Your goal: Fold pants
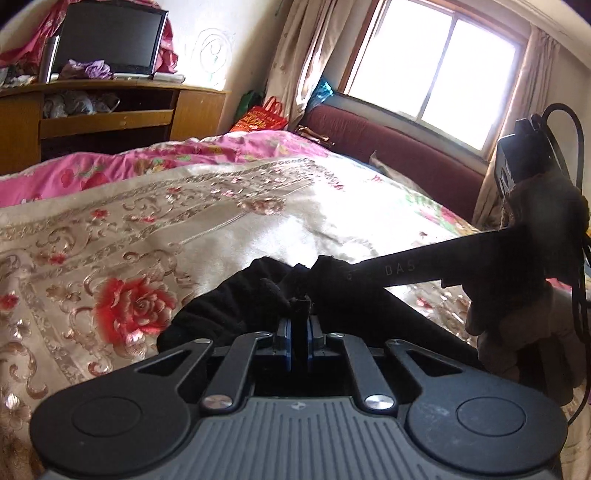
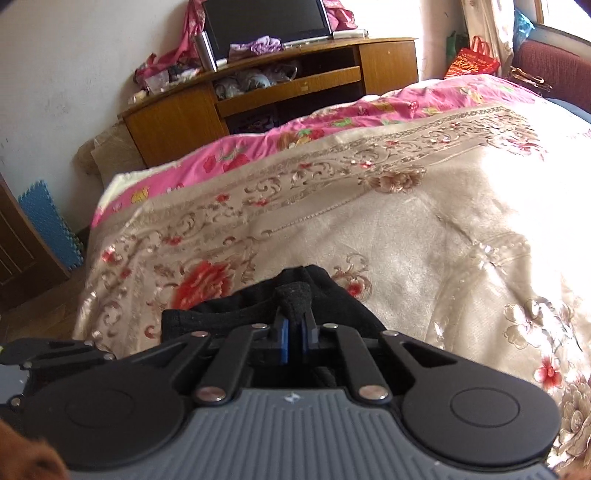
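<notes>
Black pants are lying bunched on the floral bedspread; the left gripper is pinching their fabric; the right gripper is clamping another fold.

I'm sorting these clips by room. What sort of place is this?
Most likely a home bedroom: a bed under a floral bedspread, a wooden TV stand with a monitor, and a curtained window.

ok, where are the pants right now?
The black pants are bunched at the near edge of the floral bedspread, pinched by both the left tool and right tool, close together.
</notes>
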Tool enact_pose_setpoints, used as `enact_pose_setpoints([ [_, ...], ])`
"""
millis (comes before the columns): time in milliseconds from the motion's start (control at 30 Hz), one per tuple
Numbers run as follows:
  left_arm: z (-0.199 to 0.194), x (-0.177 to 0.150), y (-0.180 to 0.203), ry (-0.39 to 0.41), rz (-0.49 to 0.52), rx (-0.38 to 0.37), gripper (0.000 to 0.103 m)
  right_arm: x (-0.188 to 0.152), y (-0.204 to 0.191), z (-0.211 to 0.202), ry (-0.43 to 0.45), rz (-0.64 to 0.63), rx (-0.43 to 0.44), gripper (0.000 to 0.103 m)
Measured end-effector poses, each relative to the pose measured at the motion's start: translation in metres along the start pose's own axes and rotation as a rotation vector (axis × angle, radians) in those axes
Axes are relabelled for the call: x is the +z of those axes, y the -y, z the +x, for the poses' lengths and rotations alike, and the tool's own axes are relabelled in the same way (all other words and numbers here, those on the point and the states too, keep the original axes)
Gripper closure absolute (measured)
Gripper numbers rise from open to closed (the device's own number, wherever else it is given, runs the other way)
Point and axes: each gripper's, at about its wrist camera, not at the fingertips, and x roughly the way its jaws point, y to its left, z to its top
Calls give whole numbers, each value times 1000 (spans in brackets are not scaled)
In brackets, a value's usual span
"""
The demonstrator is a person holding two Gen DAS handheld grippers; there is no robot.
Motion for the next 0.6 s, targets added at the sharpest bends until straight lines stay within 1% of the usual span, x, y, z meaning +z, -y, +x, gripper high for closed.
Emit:
enact_pose_setpoints([
  [67, 17, -13, -9, -51, 2, 46, 77, -10, 0, 27, -24, -23, -28, 83],
  [100, 24, -18, -10, -81, 15, 68, 76, -20, 0, 45, -51, -50, -55, 80],
  [133, 27, -21, -11, -99, 27, 80, 75, -25, 2, 55, -76, -51, -64, 78],
  [200, 21, -24, -13, -86, 44, 78, 72, -29, 6, 51, -43, 5, -55, 78],
  [233, 15, -22, -13, -66, 57, 76, 72, -27, 8, 44, -28, 28, -48, 74],
  [267, 11, -20, -14, -55, 70, 80, 72, -26, 11, 32, -4, 54, -51, 70],
  [333, 1, -14, -15, -26, 98, 103, 72, -26, 11, 1, 58, 76, -91, 69],
  [367, -4, -11, -16, -10, 106, 126, 72, -29, 9, -15, 91, 79, -108, 66],
  [400, -8, -9, -17, 6, 111, 146, 72, -36, 9, -39, 133, 94, -118, 62],
  [433, -14, -6, -17, 31, 116, 157, 72, -45, 10, -60, 165, 124, -127, 54],
  [467, -19, -3, -16, 48, 122, 160, 72, -57, 14, -79, 188, 164, -148, 51],
  [533, -26, 1, -8, 68, 152, 139, 72, -88, 25, -113, 191, 258, -219, 51],
  [600, -26, -1, 6, 74, 205, 103, 72, -133, 40, -149, 167, 383, -338, 51],
])
